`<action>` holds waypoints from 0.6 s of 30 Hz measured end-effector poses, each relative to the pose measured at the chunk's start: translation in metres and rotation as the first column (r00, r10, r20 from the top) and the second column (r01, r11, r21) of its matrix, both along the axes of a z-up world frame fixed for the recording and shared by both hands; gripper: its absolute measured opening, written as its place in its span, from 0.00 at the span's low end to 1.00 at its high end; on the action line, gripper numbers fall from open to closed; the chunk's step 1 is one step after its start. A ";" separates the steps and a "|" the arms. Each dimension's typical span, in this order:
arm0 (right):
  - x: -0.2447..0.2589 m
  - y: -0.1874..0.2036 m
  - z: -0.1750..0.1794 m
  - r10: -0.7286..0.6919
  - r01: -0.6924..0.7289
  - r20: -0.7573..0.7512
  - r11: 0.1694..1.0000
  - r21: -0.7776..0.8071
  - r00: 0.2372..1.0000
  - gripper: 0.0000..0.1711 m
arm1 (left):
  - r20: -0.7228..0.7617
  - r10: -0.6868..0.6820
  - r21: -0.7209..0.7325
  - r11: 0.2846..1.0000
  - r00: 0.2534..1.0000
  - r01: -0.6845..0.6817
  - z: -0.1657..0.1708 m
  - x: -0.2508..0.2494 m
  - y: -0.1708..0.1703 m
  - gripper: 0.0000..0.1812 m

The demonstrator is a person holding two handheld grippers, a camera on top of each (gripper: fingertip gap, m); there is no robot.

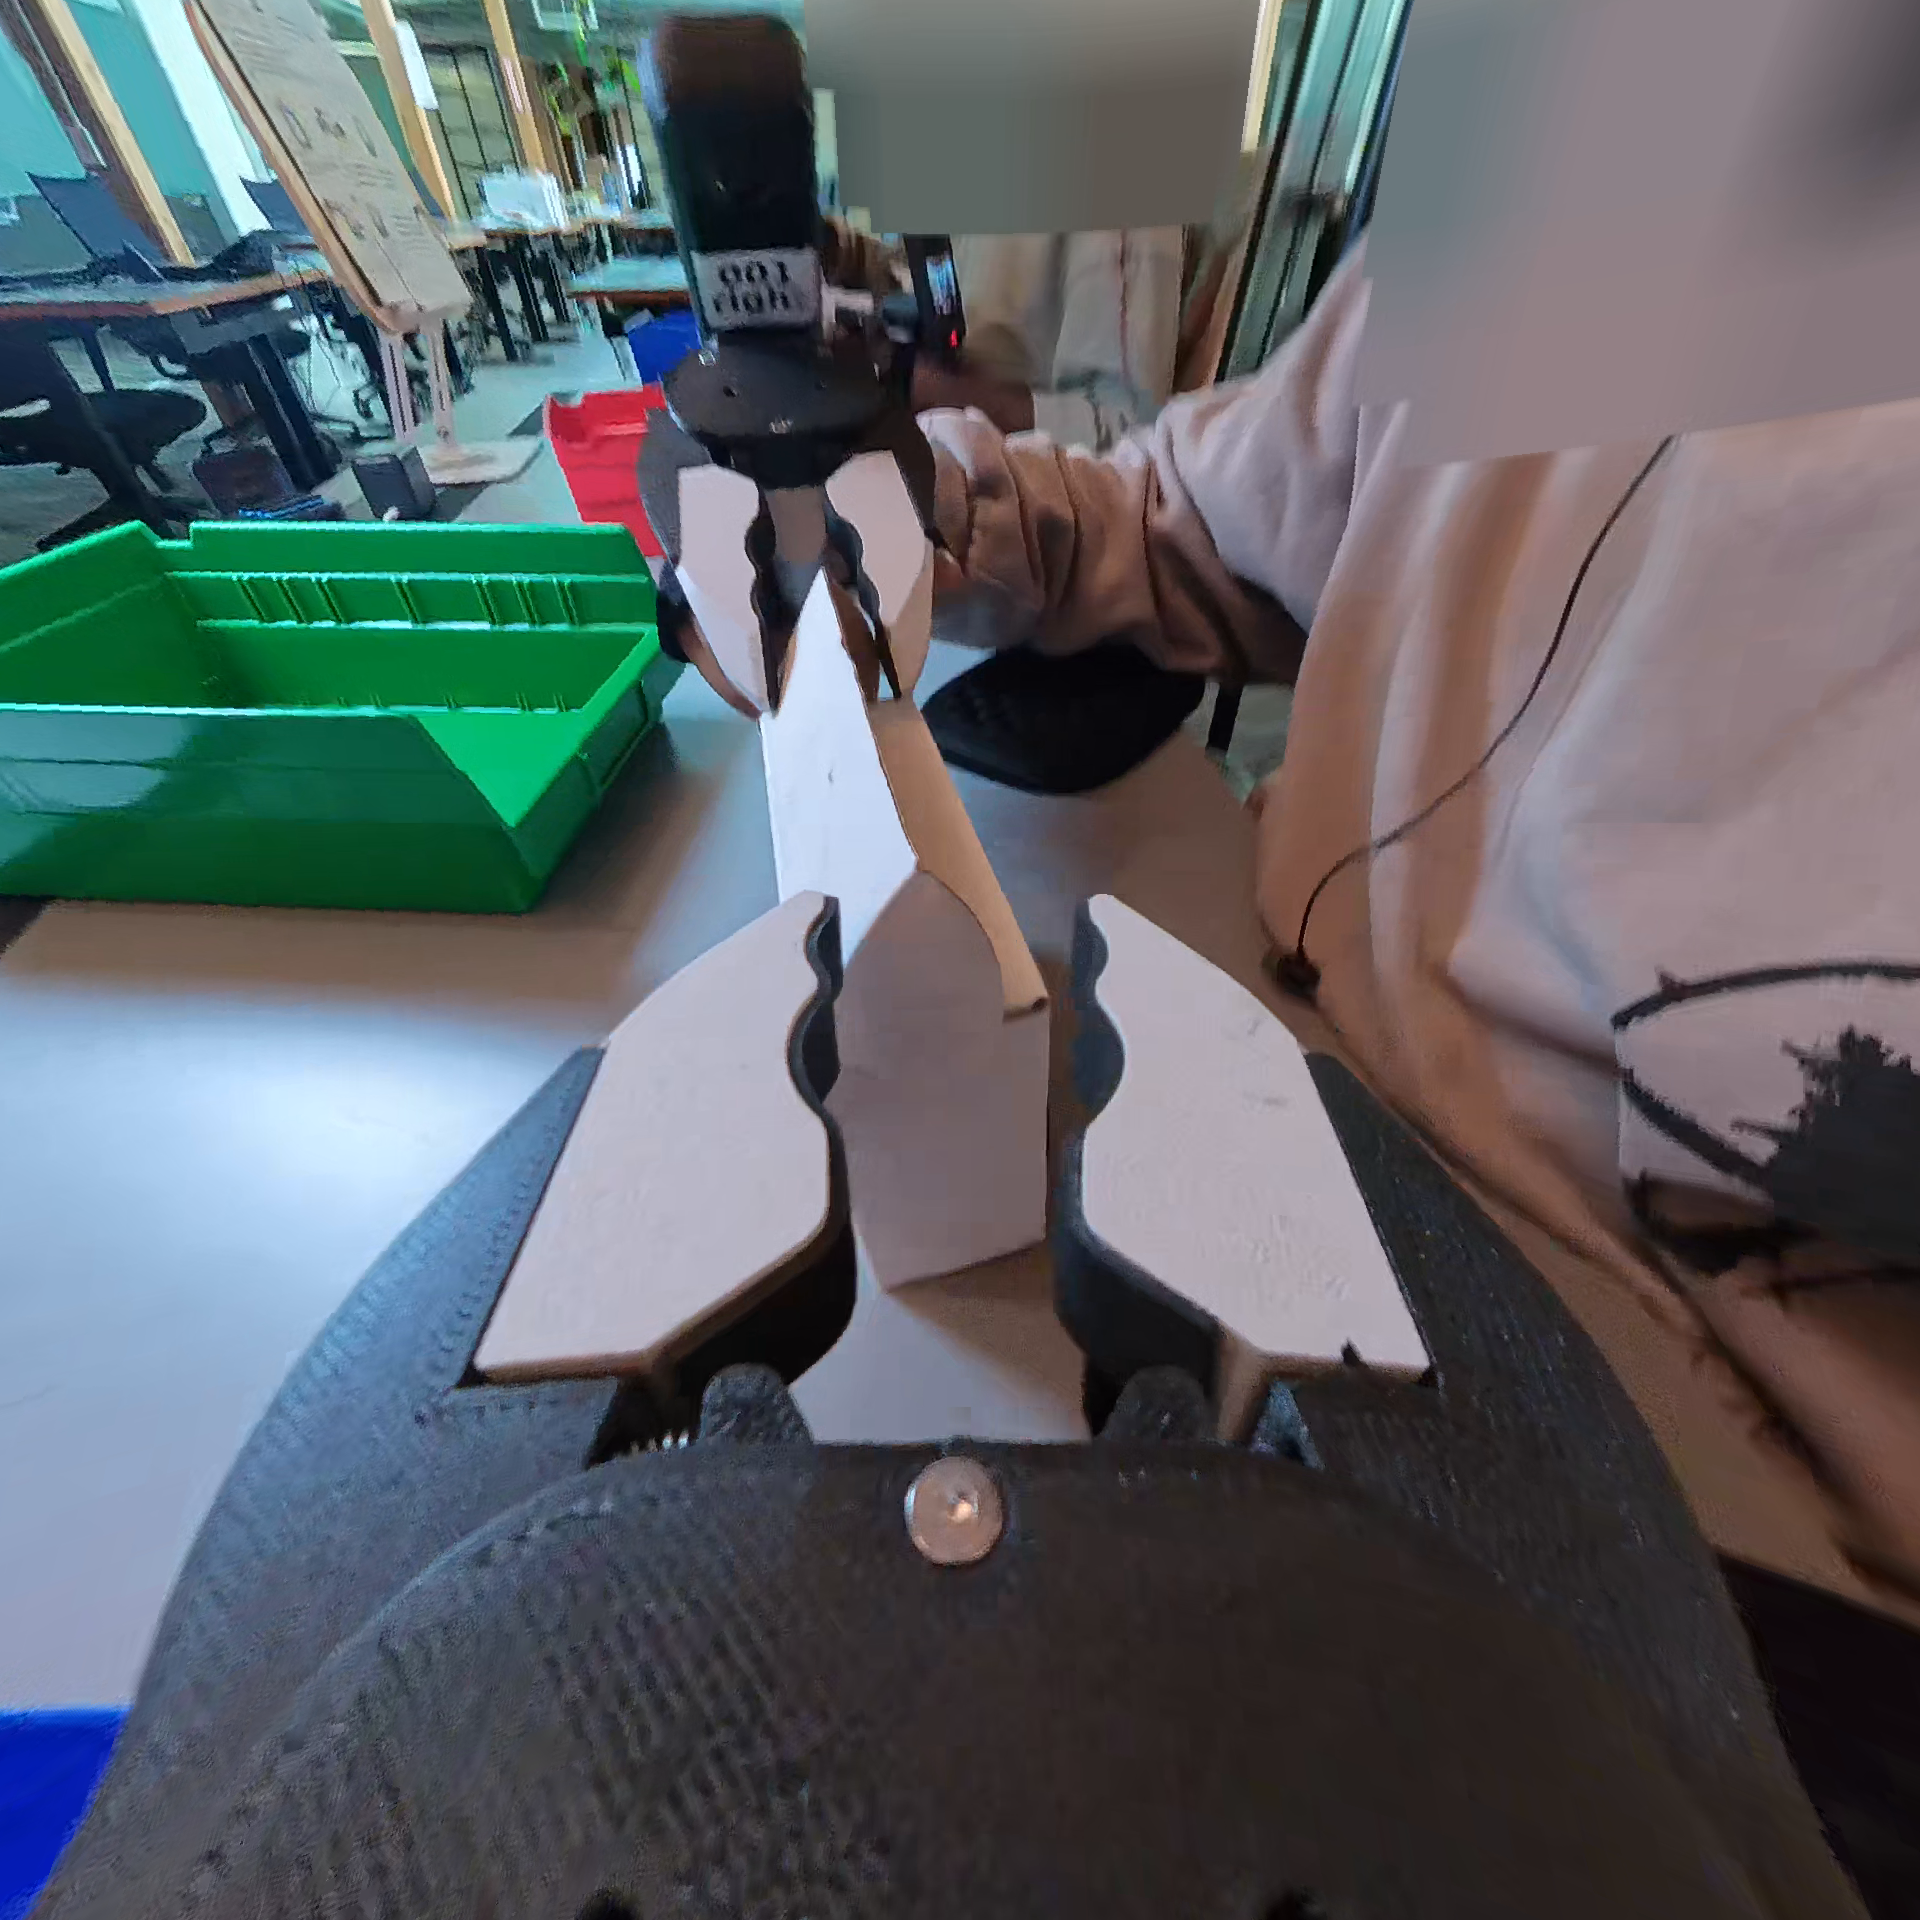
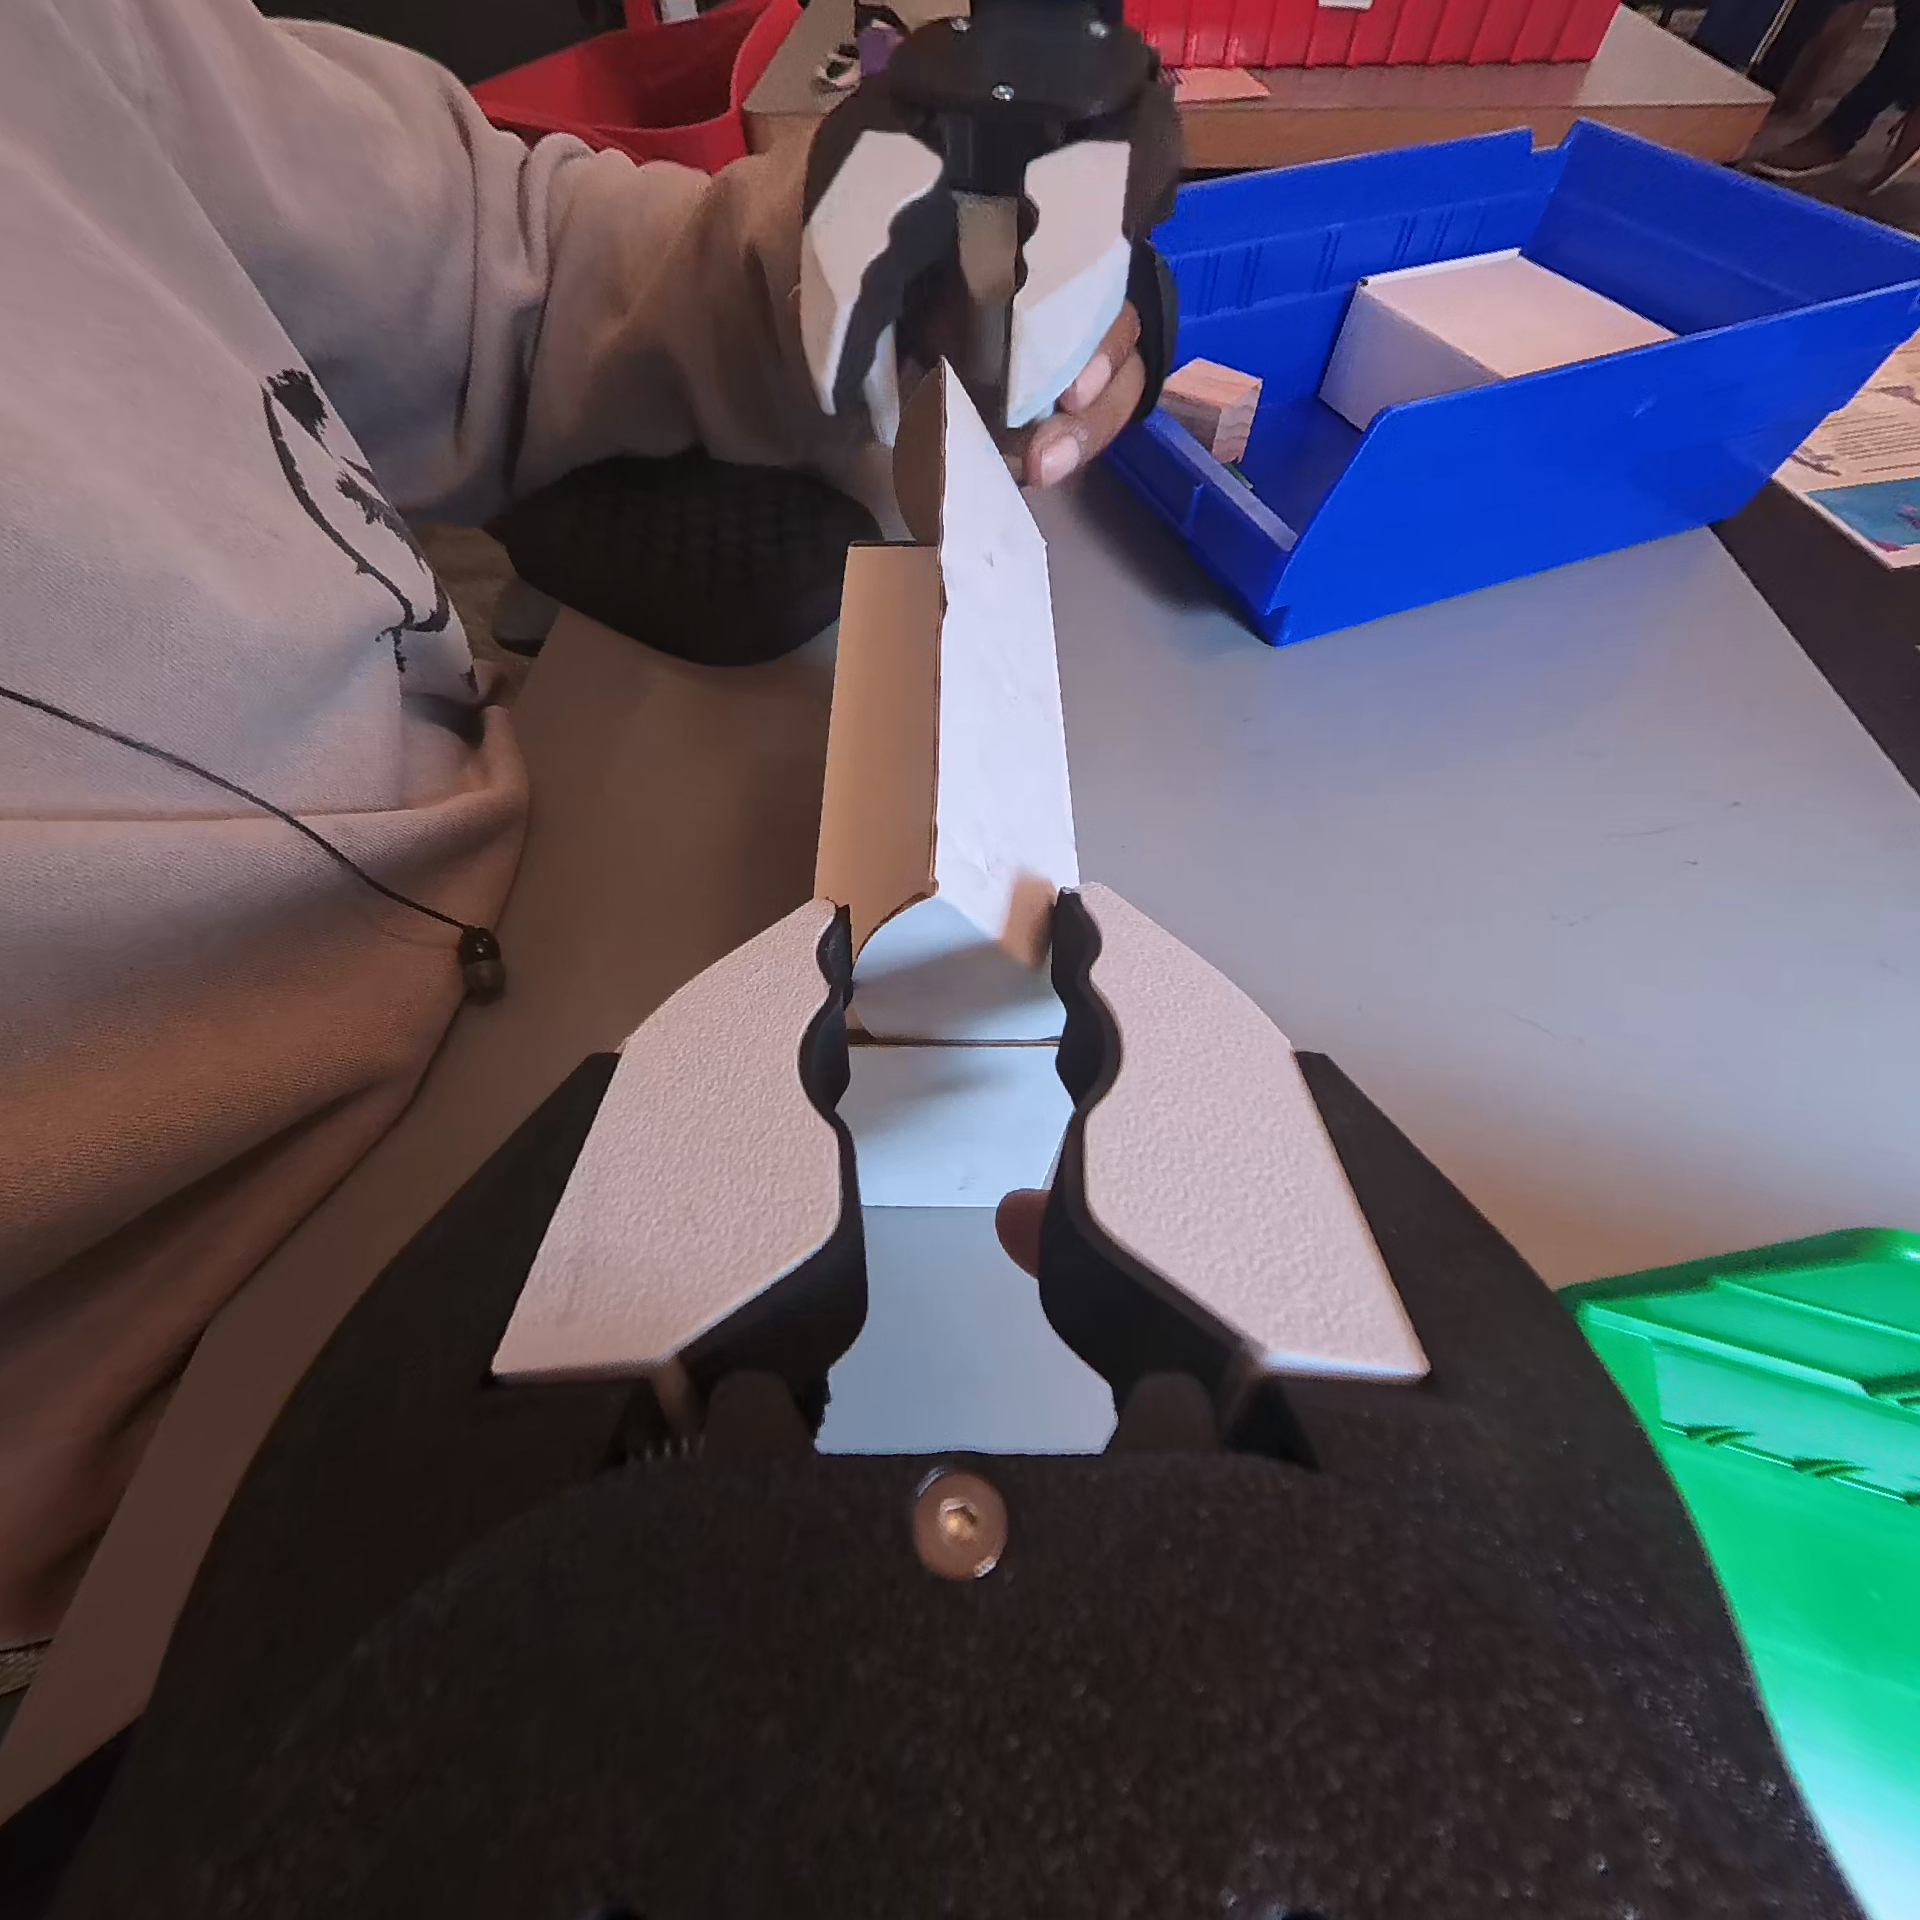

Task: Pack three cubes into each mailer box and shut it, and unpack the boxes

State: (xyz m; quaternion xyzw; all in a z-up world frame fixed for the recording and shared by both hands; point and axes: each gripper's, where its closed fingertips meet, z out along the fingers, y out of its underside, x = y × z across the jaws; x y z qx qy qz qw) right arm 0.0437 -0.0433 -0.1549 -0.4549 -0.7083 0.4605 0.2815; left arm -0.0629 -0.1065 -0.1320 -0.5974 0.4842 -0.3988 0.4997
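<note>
An open white mailer box (image 2: 1003, 727) lies on the grey table (image 2: 1455, 883) between my two grippers, which face each other. Its lid stands up nearly edge-on, and the brown inside (image 2: 883, 707) shows. My left gripper (image 1: 951, 1029) is closed to a narrow gap on the lid's rounded side flap (image 1: 935, 1122) at the near end. My right gripper (image 2: 951, 977) grips the flap at the other end (image 2: 909, 977). Each gripper shows far off in the other's view, the right gripper (image 1: 831, 696) and the left gripper (image 2: 961, 343). A wooden cube (image 2: 1216, 410) lies in the blue bin. The box's contents are hidden.
The blue bin (image 2: 1558, 499) at the right holds a closed white mailer box (image 2: 1496, 332). A green bin (image 1: 312, 707) stands on the other side. Red bins (image 1: 603, 457) stand behind. The person's torso in a pale hoodie (image 1: 1558, 831) is close along one table edge. Across from one pair of fingers to the other is roughly 15 cm.
</note>
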 end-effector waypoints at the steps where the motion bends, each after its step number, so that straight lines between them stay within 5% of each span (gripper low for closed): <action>1: 0.000 0.000 0.000 0.002 -0.002 0.000 1.000 0.000 1.000 0.22 | -0.072 0.010 0.028 1.000 0.997 -0.008 -0.006 -0.002 0.000 0.25; 5: 0.000 0.001 0.000 0.008 -0.008 0.003 1.000 -0.010 1.000 0.22 | -0.351 0.084 0.176 0.984 0.933 -0.022 -0.024 -0.004 0.010 0.30; 10: -0.001 0.001 0.000 0.001 -0.001 0.003 1.000 -0.001 1.000 0.22 | -0.450 0.032 0.212 0.975 0.892 0.072 -0.022 0.006 0.014 0.21; 18: -0.001 0.001 0.000 -0.006 0.006 0.003 1.000 0.024 1.000 0.22 | -0.259 -0.067 -0.062 0.997 0.963 0.053 -0.015 0.004 0.019 0.19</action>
